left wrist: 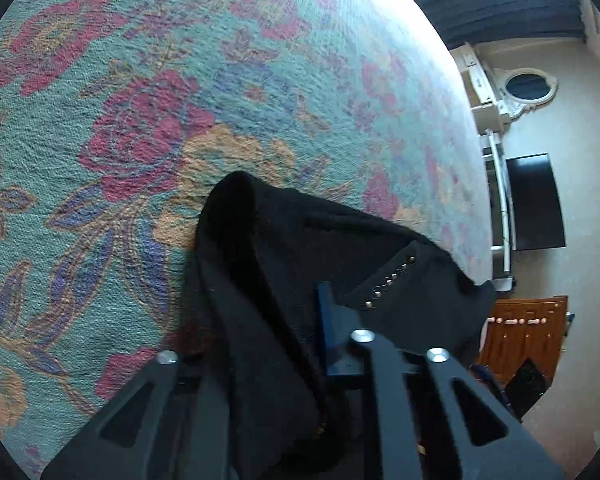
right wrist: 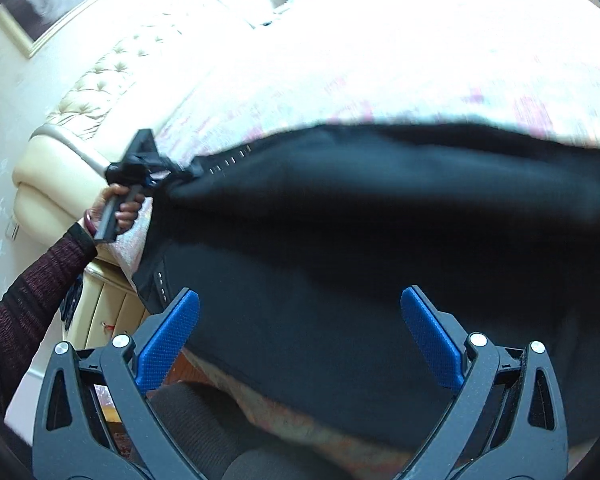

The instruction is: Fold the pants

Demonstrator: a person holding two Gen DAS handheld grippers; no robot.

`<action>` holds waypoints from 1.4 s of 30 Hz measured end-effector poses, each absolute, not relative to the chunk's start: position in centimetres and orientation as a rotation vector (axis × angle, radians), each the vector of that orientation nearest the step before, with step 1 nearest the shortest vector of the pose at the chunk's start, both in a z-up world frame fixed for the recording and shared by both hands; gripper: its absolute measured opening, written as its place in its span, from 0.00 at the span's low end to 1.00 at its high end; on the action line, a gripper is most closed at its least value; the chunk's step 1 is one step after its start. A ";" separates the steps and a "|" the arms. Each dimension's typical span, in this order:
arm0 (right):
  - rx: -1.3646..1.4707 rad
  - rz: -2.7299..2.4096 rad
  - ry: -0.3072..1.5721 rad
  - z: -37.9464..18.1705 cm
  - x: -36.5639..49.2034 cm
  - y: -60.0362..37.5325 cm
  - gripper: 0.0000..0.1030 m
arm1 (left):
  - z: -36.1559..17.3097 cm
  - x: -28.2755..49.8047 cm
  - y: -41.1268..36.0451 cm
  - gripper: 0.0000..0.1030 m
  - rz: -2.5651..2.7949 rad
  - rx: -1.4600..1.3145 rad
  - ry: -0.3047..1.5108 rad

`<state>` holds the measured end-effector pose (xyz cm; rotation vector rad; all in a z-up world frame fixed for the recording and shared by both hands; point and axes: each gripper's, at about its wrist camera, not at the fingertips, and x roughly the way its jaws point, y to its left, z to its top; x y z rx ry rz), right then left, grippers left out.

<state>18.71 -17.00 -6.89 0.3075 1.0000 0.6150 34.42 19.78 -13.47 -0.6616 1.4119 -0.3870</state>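
Your left gripper (left wrist: 300, 336) has its fingers clamped on a corner of the black pants (right wrist: 360, 240), by the row of small studs (left wrist: 392, 276), lifted just off the floral bedspread (left wrist: 140, 120). Your right gripper (right wrist: 300, 344) has its fingers wide apart with nothing between them, hovering over the near edge of the cloth. The pants run left to right across the bed, so the free end lies far right of your left hand (right wrist: 118, 208); the right gripper looks nearer to it.
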 end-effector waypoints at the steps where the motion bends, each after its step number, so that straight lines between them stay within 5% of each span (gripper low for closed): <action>1: 0.265 0.624 0.981 -6.3 20.1 -16.9 0.98 | -13.5 34.7 19.5 0.13 -0.381 -0.655 1.419; 8: 0.030 0.642 1.015 -7.4 31.0 -16.1 0.96 | -10.6 36.8 15.9 0.12 -0.394 -0.479 1.387; 11: -0.049 0.631 1.115 -10.2 34.9 -15.9 0.74 | -9.5 35.2 16.3 0.13 -0.406 -0.468 1.372; 13: -0.095 0.617 1.162 -11.6 36.3 -15.9 0.70 | -9.7 35.3 17.0 0.20 -0.424 -0.485 1.356; 15: -0.108 0.637 1.199 -12.6 37.2 -15.5 0.70 | -9.7 36.4 16.5 0.54 -0.474 -0.592 1.346; 16: -0.128 0.642 1.192 -12.6 37.1 -15.3 0.67 | -9.5 36.6 16.5 0.60 -0.495 -0.653 1.335; 17: -0.156 0.640 1.186 -12.5 37.0 -15.1 0.48 | -9.4 36.7 16.5 0.61 -0.490 -0.678 1.327; 18: -0.175 0.640 1.194 -12.4 36.9 -15.1 0.25 | -8.9 37.0 15.9 0.56 -0.483 -0.640 1.322; 19: -0.145 0.658 1.209 -12.2 36.9 -15.3 0.16 | -8.4 36.4 16.3 0.45 -0.467 -0.572 1.306; 20: -0.124 0.667 1.213 -11.9 36.8 -15.5 0.14 | -7.5 36.6 15.4 0.18 -0.438 -0.480 1.290; 21: -0.138 0.660 1.196 -11.4 36.4 -15.5 0.12 | -7.1 36.8 14.9 0.10 -0.410 -0.412 1.282; 23: -0.163 0.649 1.162 -10.4 35.9 -15.5 0.12 | -6.6 37.0 15.4 0.09 -0.409 -0.431 1.253; 32: -0.192 0.576 0.886 -3.9 28.6 -15.9 0.12 | 0.3 32.8 17.2 0.08 -0.512 -0.428 0.880; 37: -0.224 0.591 0.780 -3.1 20.6 -15.8 0.12 | -0.9 25.6 19.2 0.12 -0.513 -0.379 0.824; 40: -0.297 0.601 0.765 -5.3 16.0 -14.9 0.12 | -4.1 21.9 20.6 0.31 -0.479 -0.441 0.850; 42: -0.326 0.604 0.800 -7.3 14.0 -14.5 0.13 | -5.9 19.7 22.1 0.61 -0.442 -0.530 0.861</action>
